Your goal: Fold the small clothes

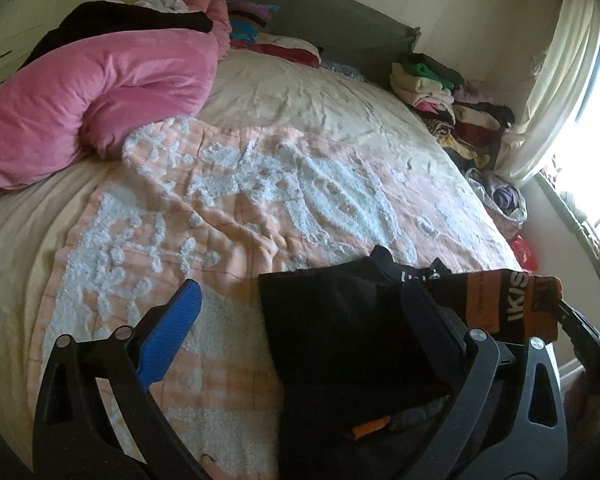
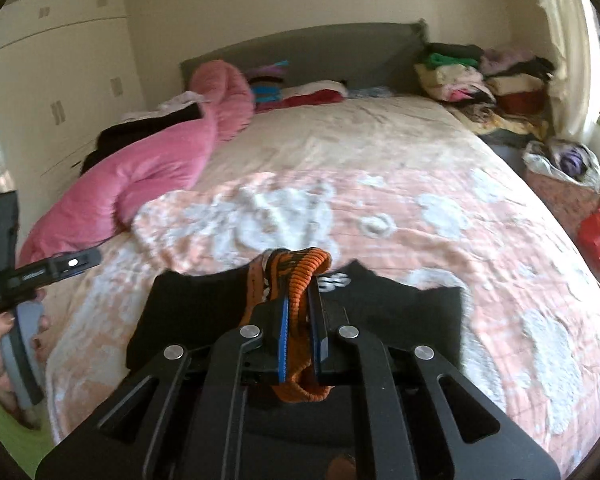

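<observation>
**Right gripper pinches orange waistband**

The right gripper [image 2: 298, 316] clamps the shorts' [image 1: 340, 320] orange band above the bedspread [image 1: 228, 184]. The left gripper [image 1: 300, 312] gapes wide, its right finger under the black fabric.

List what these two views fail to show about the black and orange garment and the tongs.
- Left wrist view: right finger of the left tongs is covered by the black and orange garment.
- Same view: garment's near end cut off by the bottom edge.
- Right wrist view: right tongs hide the garment's middle; its white lettering is blurred and partly hidden.
</observation>
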### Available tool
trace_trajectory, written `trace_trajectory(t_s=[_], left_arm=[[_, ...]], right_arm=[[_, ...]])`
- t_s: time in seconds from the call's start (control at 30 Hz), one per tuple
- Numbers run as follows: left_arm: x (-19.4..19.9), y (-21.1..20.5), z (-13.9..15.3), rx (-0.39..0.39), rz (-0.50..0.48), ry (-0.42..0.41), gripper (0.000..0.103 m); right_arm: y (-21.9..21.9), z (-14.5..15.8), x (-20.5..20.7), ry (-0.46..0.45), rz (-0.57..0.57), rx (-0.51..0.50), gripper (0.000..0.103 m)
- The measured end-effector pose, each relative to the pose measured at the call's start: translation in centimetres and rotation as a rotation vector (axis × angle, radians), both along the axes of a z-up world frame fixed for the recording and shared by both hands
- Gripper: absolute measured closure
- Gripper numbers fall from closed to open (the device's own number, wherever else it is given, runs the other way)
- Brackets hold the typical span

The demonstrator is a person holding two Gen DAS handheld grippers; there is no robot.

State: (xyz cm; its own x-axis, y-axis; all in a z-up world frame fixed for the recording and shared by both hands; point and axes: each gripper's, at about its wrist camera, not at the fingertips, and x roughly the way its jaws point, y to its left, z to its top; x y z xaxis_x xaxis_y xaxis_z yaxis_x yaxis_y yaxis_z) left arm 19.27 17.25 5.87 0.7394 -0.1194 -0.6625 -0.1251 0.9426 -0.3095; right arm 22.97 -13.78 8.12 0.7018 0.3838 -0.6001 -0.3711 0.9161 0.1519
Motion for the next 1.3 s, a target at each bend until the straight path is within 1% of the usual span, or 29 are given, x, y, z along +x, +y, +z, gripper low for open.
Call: trace_trajectory(t_s=[0.1,0.23,0.57,0.7,0.73,0.8,0.83,0.87,0.9,0.97,1.07,1.2,1.3], left_arm=[[0.2,-0.8,-0.4,0.017,-0.023,0.011,0.010],[0.6,-2.1,-1.2,0.042,-0.054,0.037,0.010],[1.3,-7.1,-4.3,0.124,-0.171,0.111,0.010],[1.2,-8.3,-5.1,0.146,-0.198,0.132,0.010],[1.2,-8.5,-5.2,0.149,-0.201,0.134,0.010],[1.2,-8.8,-5.4,0.155,-0.208,0.137,0.010],[1.2,-8.9,-5.5,0.157,-0.210,0.139,0.010],[1.2,-9.0,-5.5,0.158,-0.211,0.140,0.010],[1.2,-9.0,-5.6,0.157,-0.216,0.142,0.010],[1.2,-9.3,-5.8,0.154,-0.227,0.149,0.010],[1.1,-10.0,-6.4,0.164,-0.252,0.168,0.010],[0.9,-11.0,-7.3,0.186,-0.284,0.199,0.010],[0.9,-11.5,-8.6,0.197,-0.304,0.243,0.010]], right_arm=[[-2.0,-1.3,0.5,0.033,-0.049,0.002,0.096],[-3.4,-2.9,0.4,0.063,-0.085,0.002,0.096],[-4.2,-5.4,0.5,0.113,-0.153,-0.052,0.095],[-4.3,-5.8,0.5,0.127,-0.173,-0.061,0.093],[-4.3,-5.9,0.6,0.130,-0.179,-0.063,0.090],[-4.5,-5.9,0.5,0.124,-0.199,-0.073,0.089],[-4.6,-5.8,0.4,0.116,-0.207,-0.080,0.086],[-4.8,-5.8,0.3,0.112,-0.213,-0.082,0.077],[-4.9,-5.7,0.3,0.110,-0.216,-0.080,0.073],[-4.7,-5.8,0.0,0.113,-0.197,-0.075,0.066],[-3.4,-6.2,-0.5,0.125,-0.139,-0.095,0.064],[-1.7,-7.3,-0.8,0.170,-0.063,-0.087,0.063],[-0.8,-8.3,-0.9,0.204,-0.030,-0.105,0.058]])
